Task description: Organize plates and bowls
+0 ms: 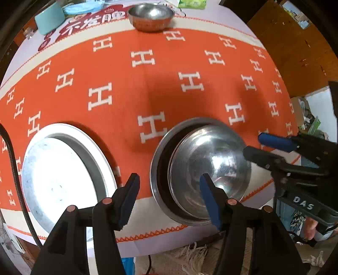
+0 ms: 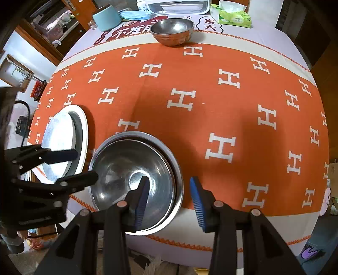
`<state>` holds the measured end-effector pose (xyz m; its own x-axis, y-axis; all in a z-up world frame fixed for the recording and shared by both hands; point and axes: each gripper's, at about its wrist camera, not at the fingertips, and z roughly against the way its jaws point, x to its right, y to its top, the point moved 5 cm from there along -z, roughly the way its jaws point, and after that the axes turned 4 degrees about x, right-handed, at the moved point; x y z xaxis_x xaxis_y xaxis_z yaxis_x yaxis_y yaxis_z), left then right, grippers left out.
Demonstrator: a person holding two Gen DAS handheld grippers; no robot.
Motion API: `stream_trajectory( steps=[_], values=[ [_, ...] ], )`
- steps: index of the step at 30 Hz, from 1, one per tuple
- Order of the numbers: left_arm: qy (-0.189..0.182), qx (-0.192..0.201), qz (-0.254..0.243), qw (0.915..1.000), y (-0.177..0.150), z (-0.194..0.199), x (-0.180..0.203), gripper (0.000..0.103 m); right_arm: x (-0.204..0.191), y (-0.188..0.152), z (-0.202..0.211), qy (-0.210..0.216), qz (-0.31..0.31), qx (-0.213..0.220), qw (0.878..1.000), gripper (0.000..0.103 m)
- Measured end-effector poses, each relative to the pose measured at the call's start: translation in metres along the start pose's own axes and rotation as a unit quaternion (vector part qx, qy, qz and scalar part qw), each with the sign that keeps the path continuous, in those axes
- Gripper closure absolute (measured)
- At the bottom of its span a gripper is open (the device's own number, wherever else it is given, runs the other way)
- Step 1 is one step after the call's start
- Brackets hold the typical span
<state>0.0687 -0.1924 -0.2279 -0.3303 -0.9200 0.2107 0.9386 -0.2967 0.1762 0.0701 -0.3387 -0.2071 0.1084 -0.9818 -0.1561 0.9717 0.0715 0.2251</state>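
Observation:
Two steel bowls (image 1: 209, 169) sit nested one inside the other near the table's front edge, also in the right wrist view (image 2: 118, 169). My left gripper (image 1: 169, 177) is open above their left rim, one finger over the inner bowl and one over the cloth. My right gripper (image 2: 169, 178) is open astride their right rim, its pads clear of the metal. Each gripper shows in the other's view: the right gripper (image 1: 253, 143) and the left gripper (image 2: 86, 165). A white plate (image 1: 63, 175) lies left of the bowls. A third steel bowl (image 2: 172, 30) stands alone at the far side.
An orange cloth with white H marks (image 2: 211, 105) covers the table. At the back stand a teal cup (image 2: 106, 18), a blue face mask (image 2: 135, 14), a green tissue pack (image 2: 234, 18) and a white tray (image 2: 175, 5). The table's front edge is just below the bowls.

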Motion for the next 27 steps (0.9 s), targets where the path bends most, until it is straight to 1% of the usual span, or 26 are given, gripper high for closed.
stream_trajectory(
  steps=[2,4,6,10,12,15,20,27],
  values=[
    [-0.002,0.005,0.002,1.0,0.002,0.004,0.0,0.044,-0.001,-0.002,0.0,0.009,-0.004,-0.003,1.0,0.063],
    [-0.004,0.012,0.005,0.9999,0.004,0.009,0.0,0.041,-0.002,-0.003,0.0,0.014,-0.006,-0.004,1.0,0.063],
    [-0.001,0.021,0.008,0.9998,0.006,0.013,0.001,0.032,-0.003,-0.003,0.0,0.016,-0.005,-0.004,1.0,0.063],
    [-0.003,0.038,0.012,0.9992,0.008,0.022,0.002,0.027,-0.004,-0.004,0.004,0.034,-0.012,-0.002,0.999,0.063],
    [-0.007,0.047,0.016,0.9988,0.01,0.025,0.002,0.021,-0.005,-0.004,0.007,0.043,-0.014,0.0,0.999,0.063],
    [-0.005,0.063,0.018,0.9978,0.015,0.03,0.002,0.02,-0.005,-0.002,0.012,0.051,-0.018,0.006,0.999,0.063],
    [0.002,0.078,0.01,0.9969,0.022,0.037,0.004,0.02,-0.004,0.006,0.022,0.06,-0.022,0.019,0.998,0.063],
    [0.031,0.108,-0.015,0.9936,0.046,0.056,0.0,0.02,0.005,0.03,0.041,0.053,-0.023,0.05,0.997,0.063]
  ],
)
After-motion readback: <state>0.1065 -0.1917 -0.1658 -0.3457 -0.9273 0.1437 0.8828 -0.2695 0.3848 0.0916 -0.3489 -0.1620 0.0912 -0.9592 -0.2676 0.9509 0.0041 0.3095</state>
